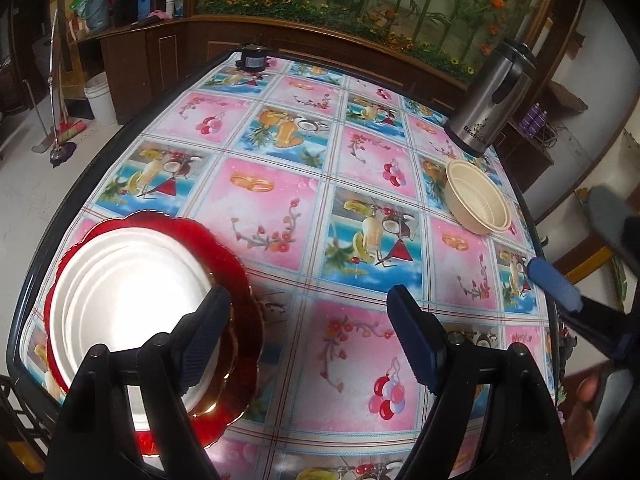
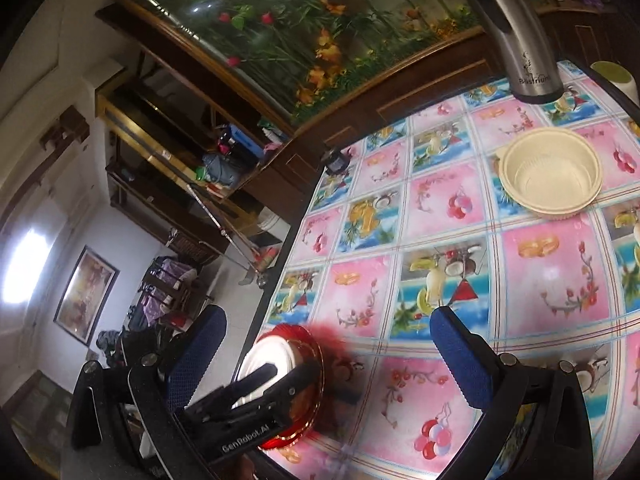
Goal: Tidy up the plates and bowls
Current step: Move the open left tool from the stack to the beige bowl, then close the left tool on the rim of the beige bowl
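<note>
On the tabletop, under a bright patterned cloth, we find the dishes gathered into two groups. At the near left edge sits a red plate with scalloped rim, carrying a stack of white plates nested inside it; glare washes out the centre, so we cannot count them with confidence. Well apart, toward the far right corner, stands a cream bowl, which appears to be two or more bowls nested, just in front of a steel flask. A small dark object rests at the far edge.

The left gripper hovers low over the tabletop with its fingers spread wide and nothing between them; its left finger overlaps the plate stack in view, though we cannot confirm contact. The right gripper is likewise wide open and empty, held above the near part of the tabletop, with the bowl far ahead of it.

We judge the sorting largely done: plates stacked with plates, bowls with bowls, no loose dish visible elsewhere. What may remain is squaring the plate stack or bringing the two groups closer together.
</note>
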`<state>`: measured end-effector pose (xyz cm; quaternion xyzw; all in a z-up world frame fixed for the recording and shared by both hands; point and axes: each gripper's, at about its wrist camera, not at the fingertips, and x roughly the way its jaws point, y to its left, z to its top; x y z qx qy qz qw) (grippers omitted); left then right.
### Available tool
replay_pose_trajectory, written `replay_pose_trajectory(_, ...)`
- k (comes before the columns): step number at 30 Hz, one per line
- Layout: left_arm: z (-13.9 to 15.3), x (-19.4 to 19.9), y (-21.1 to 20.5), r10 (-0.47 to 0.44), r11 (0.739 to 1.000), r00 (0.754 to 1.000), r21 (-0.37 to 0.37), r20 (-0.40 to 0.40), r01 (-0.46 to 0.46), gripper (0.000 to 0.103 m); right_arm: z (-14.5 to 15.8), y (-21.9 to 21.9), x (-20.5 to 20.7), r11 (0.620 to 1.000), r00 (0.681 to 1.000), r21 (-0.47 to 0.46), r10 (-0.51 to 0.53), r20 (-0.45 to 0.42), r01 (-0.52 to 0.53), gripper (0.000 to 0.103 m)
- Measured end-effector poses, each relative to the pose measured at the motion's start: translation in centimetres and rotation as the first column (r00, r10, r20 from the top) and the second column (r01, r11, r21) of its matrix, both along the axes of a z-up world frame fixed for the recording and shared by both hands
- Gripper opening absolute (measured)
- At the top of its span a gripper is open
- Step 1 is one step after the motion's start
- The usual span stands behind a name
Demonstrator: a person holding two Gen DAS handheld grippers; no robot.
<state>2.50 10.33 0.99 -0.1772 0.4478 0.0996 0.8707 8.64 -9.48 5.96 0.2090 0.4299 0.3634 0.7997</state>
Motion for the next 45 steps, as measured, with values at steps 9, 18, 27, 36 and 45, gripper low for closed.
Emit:
replay_pose_trajectory(9,-1.7,3.7,-2.3,-0.026,0.999,0.998,-0.037,-0.058,0.024,0.081,-4.3,-5.4,2.0,0.989,0.983,-0.068,-0.136,-0.122,0.129,0.103)
replay_pose_trajectory(18,-2.7,10.0,-8.4,-0.127,0.991,0.988,-0.038,-0.086,0.125,0.081,-7.0,-13.0,5.9,0.949,0.932,-0.126,-0.308,-0.193,0.288,0.103)
replay_pose_trajectory(27,-3.1,16.5,-12.2,-0.154,0.988,0.985,-0.044,-0.080,0.151,0.081,-7.9,-16.6,10.4,0.929,0.894,-0.095,-0.371,-0.250,0.359,0.103)
replay_pose_trajectory(36,-3.7,20.9,-14.0,-0.153,0.988,0.985,0.001,-0.074,0.154,0.081,-8.1,-17.3,15.1,0.916,0.879,-0.114,-0.401,-0.256,0.385,0.099)
replay_pose_trajectory(45,-4.7,23.3,-14.7,-0.143,0.988,0.986,0.037,-0.080,0.147,0.080,-9.7,-16.6,18.3,0.912,0.874,-0.171,-0.406,-0.268,0.372,0.087)
